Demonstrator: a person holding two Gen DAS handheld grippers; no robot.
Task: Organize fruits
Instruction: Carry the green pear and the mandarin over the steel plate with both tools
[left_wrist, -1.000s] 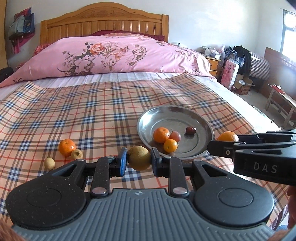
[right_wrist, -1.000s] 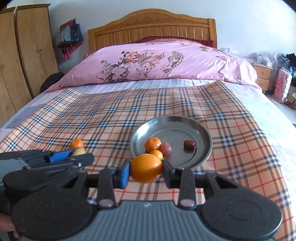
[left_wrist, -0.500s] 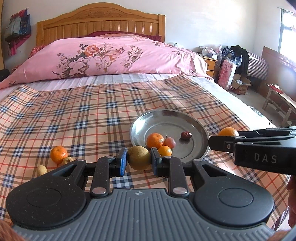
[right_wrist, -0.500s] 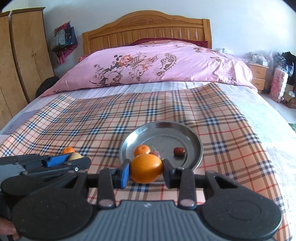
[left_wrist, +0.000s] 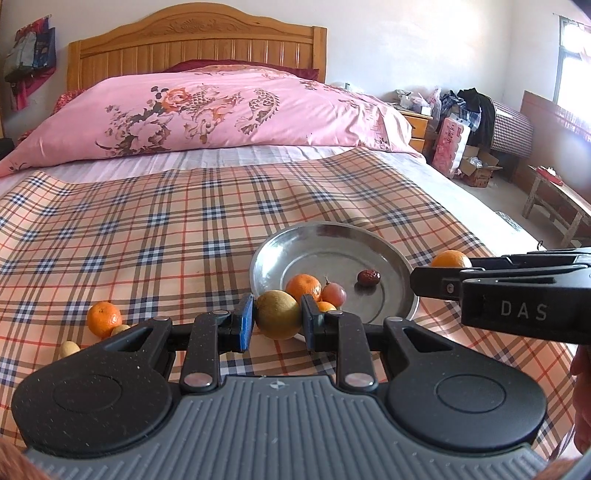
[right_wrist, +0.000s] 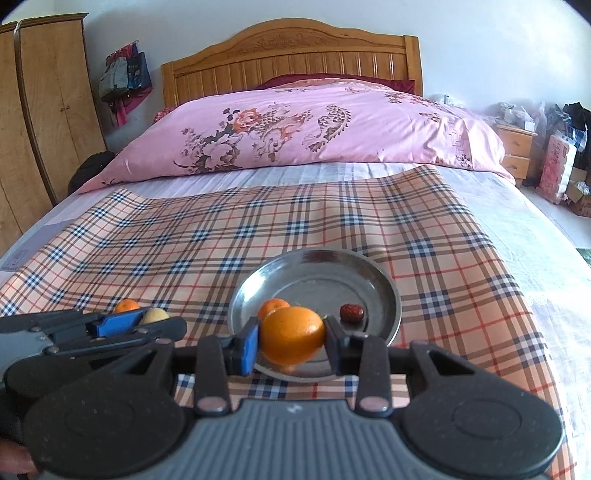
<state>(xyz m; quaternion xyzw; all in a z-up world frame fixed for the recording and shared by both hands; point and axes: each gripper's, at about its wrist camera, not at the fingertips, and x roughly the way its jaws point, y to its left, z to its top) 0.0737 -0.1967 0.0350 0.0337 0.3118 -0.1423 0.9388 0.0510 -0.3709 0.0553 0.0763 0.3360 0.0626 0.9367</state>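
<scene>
A bedroom bed (left_wrist: 258, 177) under plaid cloth (left_wrist: 147, 236) bears a steel plate (left_wrist: 369, 236); left hand-held gripper (left_wrist: 277, 319) clenches an upright yellow-green fruit (left_wrist: 277, 318), right hand-held gripper (right_wrist: 291, 341) an orange (right_wrist: 291, 334) lying crosswise.

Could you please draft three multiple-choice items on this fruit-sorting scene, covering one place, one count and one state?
1. Where does the dark red wrinkled date lie?
A. Inside the round metal plate
B. On the plaid cloth
C. On the pink floral quilt

2. How many fruits lie on the plaid cloth left of the plate in the left wrist view?
A. One
B. Three
C. Five

3. What does the right gripper hold?
A. Nothing, jaws open
B. A large orange
C. A banana

Answers:
1. A: the date sits on the plate's floor, apart from the other fruits.
2. B: a small mandarin and two small pale yellow fruits lie there.
3. B: both pads press the orange's sides, while the left gripper clamps a yellow-green round fruit.
</scene>
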